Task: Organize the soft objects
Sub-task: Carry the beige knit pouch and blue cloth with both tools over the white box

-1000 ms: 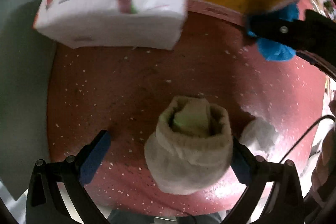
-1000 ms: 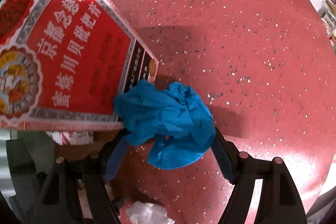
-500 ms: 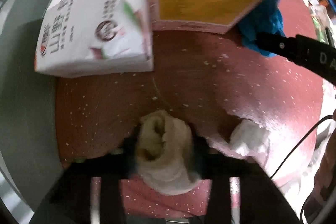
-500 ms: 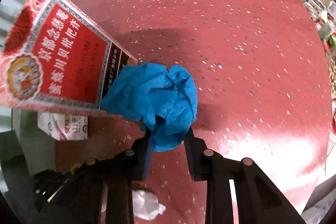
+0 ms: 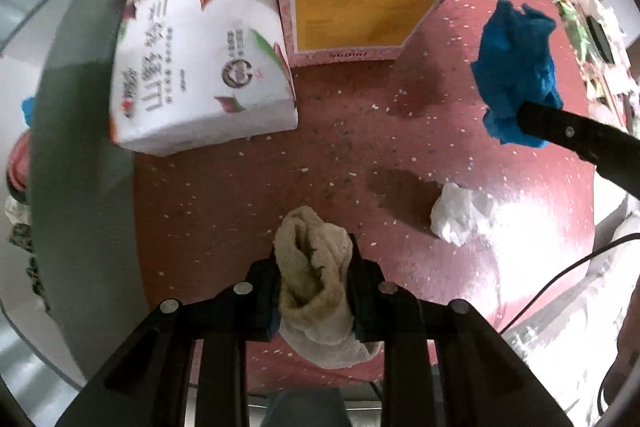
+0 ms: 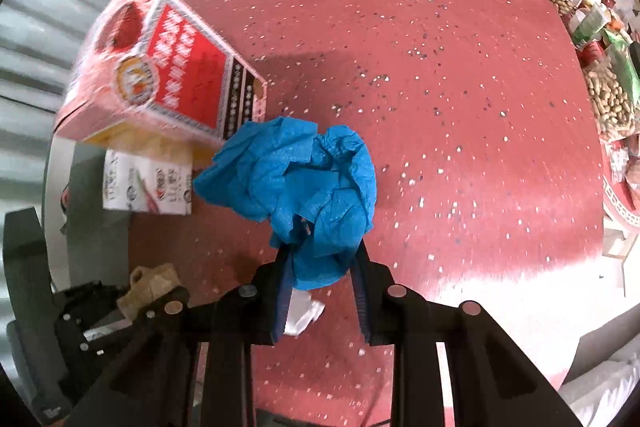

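Left gripper (image 5: pixel 314 283) is clenching a beige sock (image 5: pixel 316 279), lower centre of frame, above the red desk (image 5: pixel 240 195). Right gripper (image 6: pixel 322 263) is gripping a blue cloth (image 6: pixel 304 179), mid-frame. White tissue (image 5: pixel 460 213) is lying on desk, right of sock. Tissue pack (image 5: pixel 200 67) upper left.
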Tool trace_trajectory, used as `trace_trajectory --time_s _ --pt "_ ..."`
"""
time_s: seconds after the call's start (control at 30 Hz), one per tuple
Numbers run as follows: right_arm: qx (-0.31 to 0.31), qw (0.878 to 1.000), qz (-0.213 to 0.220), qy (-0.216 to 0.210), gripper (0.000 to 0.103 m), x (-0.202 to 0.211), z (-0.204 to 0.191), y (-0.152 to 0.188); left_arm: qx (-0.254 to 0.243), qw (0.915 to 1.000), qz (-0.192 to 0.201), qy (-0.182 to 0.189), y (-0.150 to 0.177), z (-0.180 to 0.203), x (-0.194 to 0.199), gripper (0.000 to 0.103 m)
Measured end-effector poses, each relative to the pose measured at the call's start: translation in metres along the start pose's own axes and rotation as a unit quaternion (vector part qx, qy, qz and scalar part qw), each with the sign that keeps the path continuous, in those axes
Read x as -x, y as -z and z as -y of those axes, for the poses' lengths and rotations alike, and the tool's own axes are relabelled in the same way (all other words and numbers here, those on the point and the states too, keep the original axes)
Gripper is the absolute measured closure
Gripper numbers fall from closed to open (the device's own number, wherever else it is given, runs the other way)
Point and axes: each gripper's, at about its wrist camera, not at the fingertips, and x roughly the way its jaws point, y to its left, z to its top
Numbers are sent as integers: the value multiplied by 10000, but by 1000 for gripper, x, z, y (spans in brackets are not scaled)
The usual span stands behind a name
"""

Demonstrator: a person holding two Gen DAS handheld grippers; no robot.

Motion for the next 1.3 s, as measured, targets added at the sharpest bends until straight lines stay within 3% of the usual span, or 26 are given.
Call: trace_trajectory --time_s 0.07,0.23,0.53,0.93,1.3 --pt "10 10000 -10 19 74 14 -2 -8 -92 9999 64 -21 2 -1 9 75" --pt "1 10000 -17 93 74 30 -17 11 -272 9995 155 -18 14 2 27 75" --pt "-102 9993 339 72 74 67 -45 -16 -345 9982 482 92 2 9 69 75" --pt "297 9950 947 67 74 95 -95 -66 -97 9934 1129 151 -25 -40 100 75" --pt "776 9909 1072 246 74 113 -146 -86 249 9874 1562 61 -55 -77 133 75"
